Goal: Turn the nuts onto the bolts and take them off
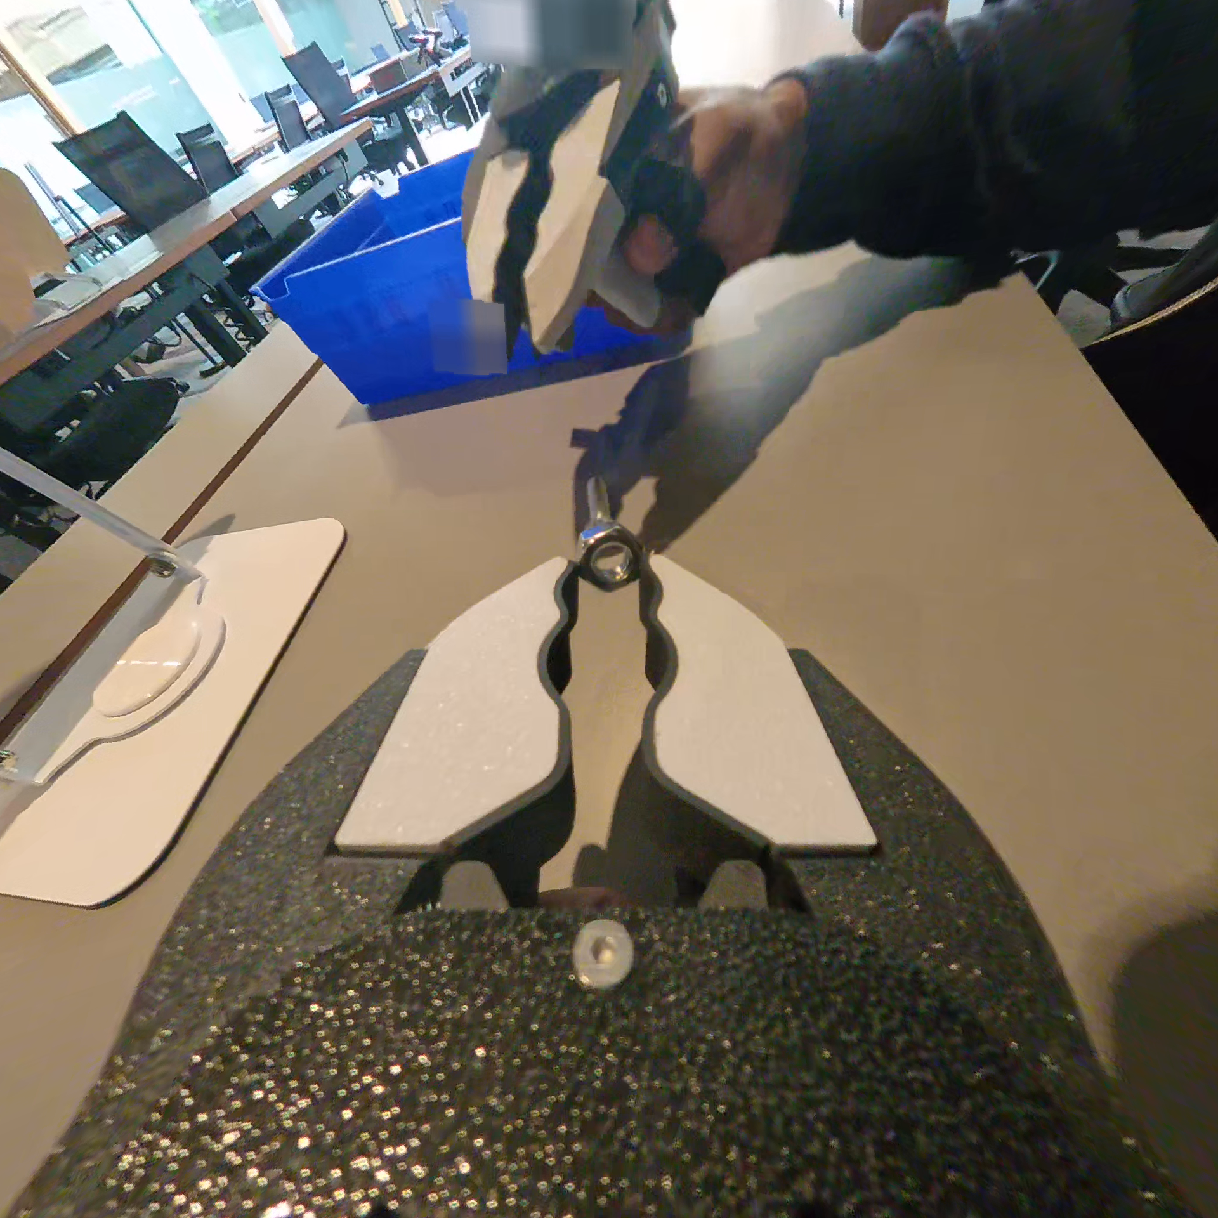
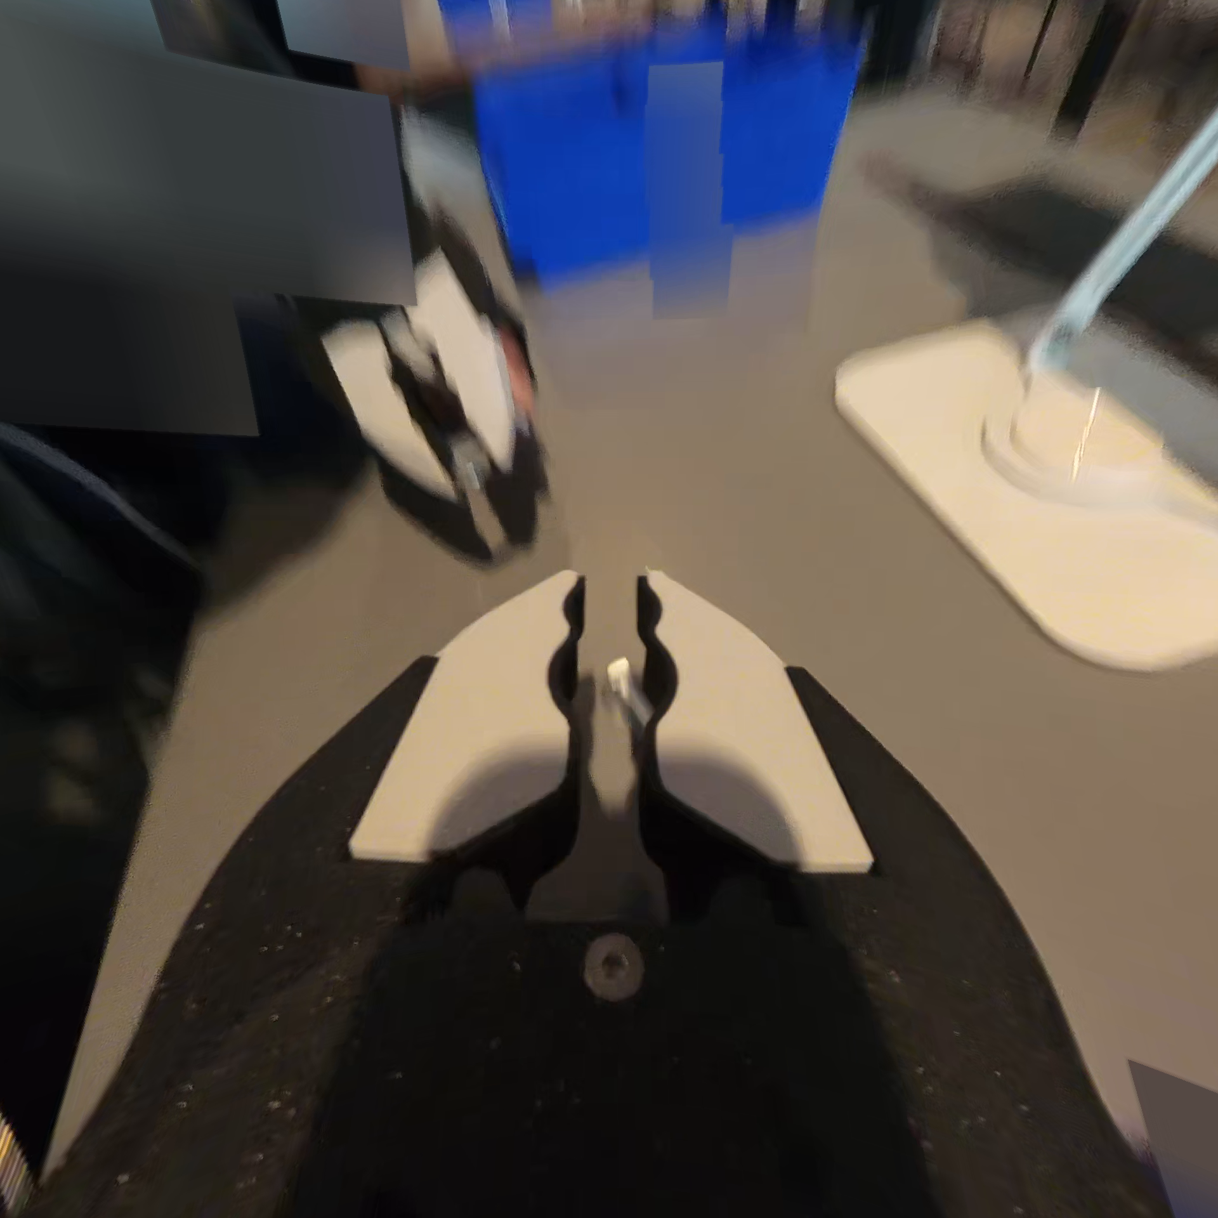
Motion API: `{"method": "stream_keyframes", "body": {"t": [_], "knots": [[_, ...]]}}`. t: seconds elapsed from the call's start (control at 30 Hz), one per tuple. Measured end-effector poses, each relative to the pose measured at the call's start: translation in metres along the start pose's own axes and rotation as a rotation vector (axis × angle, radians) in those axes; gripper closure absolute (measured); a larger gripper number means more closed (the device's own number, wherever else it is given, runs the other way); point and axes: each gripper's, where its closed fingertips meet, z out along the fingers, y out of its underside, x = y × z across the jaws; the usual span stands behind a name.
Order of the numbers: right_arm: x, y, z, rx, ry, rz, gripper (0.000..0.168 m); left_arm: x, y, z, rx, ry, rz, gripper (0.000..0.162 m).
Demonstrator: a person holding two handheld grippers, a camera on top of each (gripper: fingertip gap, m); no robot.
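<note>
I've got the nut point(image 1: 608, 565) pinched at the very tips of my left gripper point(image 1: 608, 568), bolt point(image 1: 595, 504) lying just beyond it mid-table, so a small twist could pop it loose. My right gripper point(image 2: 610, 580) hangs above with its jaws narrowly apart and nothing gripped. A small metal piece point(image 2: 621, 685) below it is too blurred to identify, so a hurried reach could miss.

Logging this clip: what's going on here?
A person works two handheld grippers over a table. The left gripper pinches a nut at its jaw tips, with a bolt lying just beyond it. The right gripper is raised, jaws narrowly apart; a small metal piece shows between them, too blurred to identify.
</note>
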Motion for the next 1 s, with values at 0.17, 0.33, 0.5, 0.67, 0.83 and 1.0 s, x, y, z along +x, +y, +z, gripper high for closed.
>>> {"method": "stream_keyframes", "body": {"t": [0.17,0.33,0.5,0.67,0.83,1.0], "knots": [[0.011,0.059,-0.001,-0.351,0.125,-0.070,0.141,-0.001,0.005,0.001,-0.024,-0.009,0.004,0.145],[0.003,0.076,0.019,-0.488,0.108,-0.253,0.144,-0.001,0.007,0.002,-0.035,-0.007,0.000,0.145],[0.011,0.085,0.023,-0.611,0.101,-0.317,0.159,-0.002,0.006,0.001,-0.026,-0.011,-0.014,0.145],[0.009,0.086,0.024,-0.664,0.082,-0.229,0.159,-0.003,0.005,0.001,-0.022,-0.014,-0.024,0.145],[0.006,0.084,0.029,-0.650,0.203,0.029,0.159,-0.004,0.005,0.000,-0.024,-0.015,-0.032,0.145],[0.000,0.083,0.028,-0.627,0.159,-0.043,0.156,-0.005,0.002,-0.002,-0.015,-0.022,-0.035,0.145]]}}
